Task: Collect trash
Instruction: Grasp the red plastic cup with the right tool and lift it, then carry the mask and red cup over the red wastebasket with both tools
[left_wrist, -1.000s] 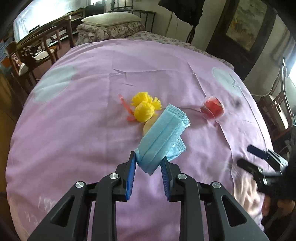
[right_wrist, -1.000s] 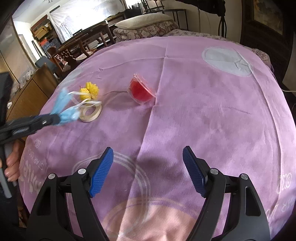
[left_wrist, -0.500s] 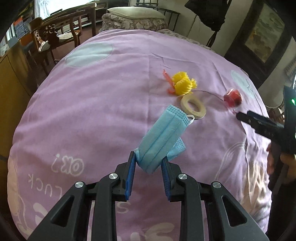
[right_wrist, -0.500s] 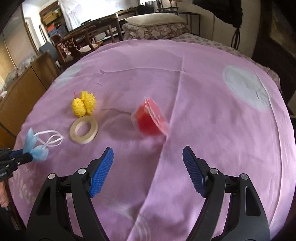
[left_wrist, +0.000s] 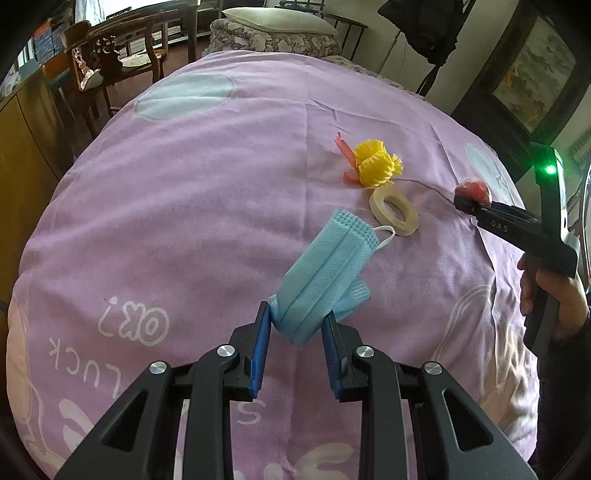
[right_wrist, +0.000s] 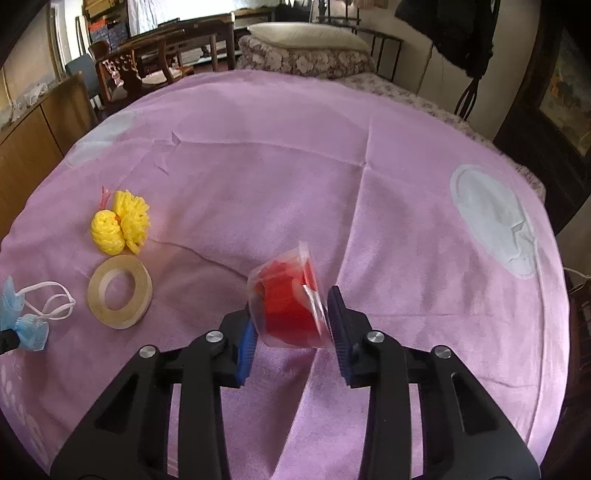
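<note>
Face mask (left_wrist: 327, 273) pinched by left gripper (left_wrist: 297, 325), red cup (right_wrist: 290, 308) between right fingers (right_wrist: 246, 341)

We read white print on the pink bedspread (left_wrist: 184, 206), lower left of the left wrist frame, inverted: "LUCK" and "OK!". The right gripper (left_wrist: 466, 204), at the right edge, carries the letters "DAS" on its finger.
</note>
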